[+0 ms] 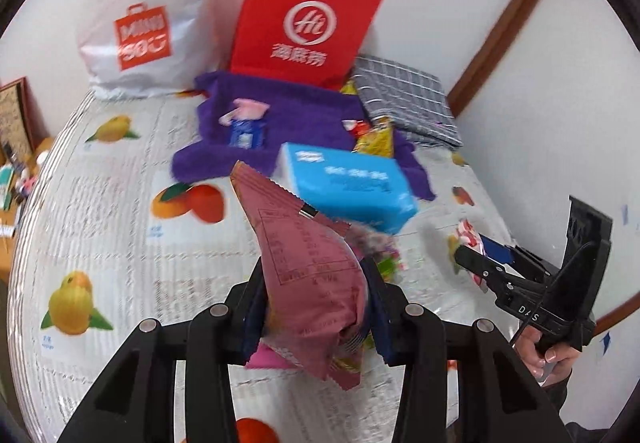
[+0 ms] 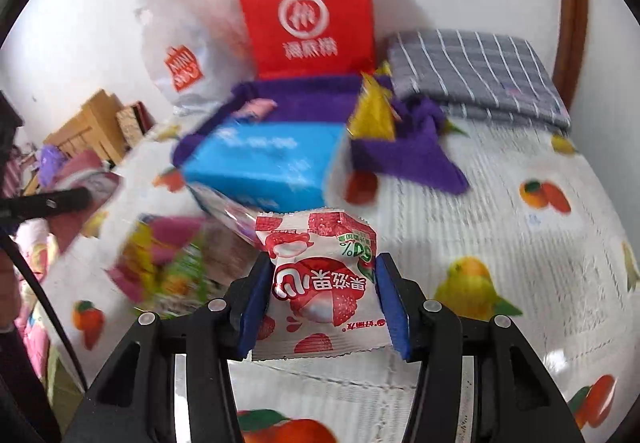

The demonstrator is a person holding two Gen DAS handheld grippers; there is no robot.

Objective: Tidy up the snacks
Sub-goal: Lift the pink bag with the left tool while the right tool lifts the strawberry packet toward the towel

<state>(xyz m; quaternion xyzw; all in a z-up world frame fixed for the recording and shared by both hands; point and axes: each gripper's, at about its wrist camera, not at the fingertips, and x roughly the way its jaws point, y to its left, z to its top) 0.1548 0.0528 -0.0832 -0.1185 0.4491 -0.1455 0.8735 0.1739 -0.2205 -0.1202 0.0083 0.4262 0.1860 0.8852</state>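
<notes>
Left hand: my left gripper (image 1: 316, 307) has its fingers (image 1: 256, 307) clamped on a dusky-pink snack bag (image 1: 308, 263), held upright above the fruit-print bedspread (image 1: 120, 243) — the bag's crimped top edge tilts toward the blue box (image 1: 344, 183).

Right hand: my right gripper (image 2: 324, 307) pinches a red-and-white strawberry snack packet (image 2: 320, 283) between its blue pads, print facing the camera and upside down.

Loose snacks: a blurred pink-and-yellow packet (image 2: 160, 263) lies on the bedspread (image 2: 520, 223) just left of my right gripper; a yellow packet (image 2: 372, 115) stands tilted on the purple towel (image 2: 412, 155), right beside the blue box (image 2: 260, 167).

On the towel: a small blue-and-pink packet (image 1: 246, 127) sits near the middle of the purple towel (image 1: 288, 111) — apart from the box.

Back of the bed: a red paper bag (image 1: 304, 23) and a white plastic shopping bag (image 1: 140, 27) stand against the wall, the red one touching the towel's far edge; a folded grey checked cloth (image 1: 404, 99) lies to its right.
</notes>
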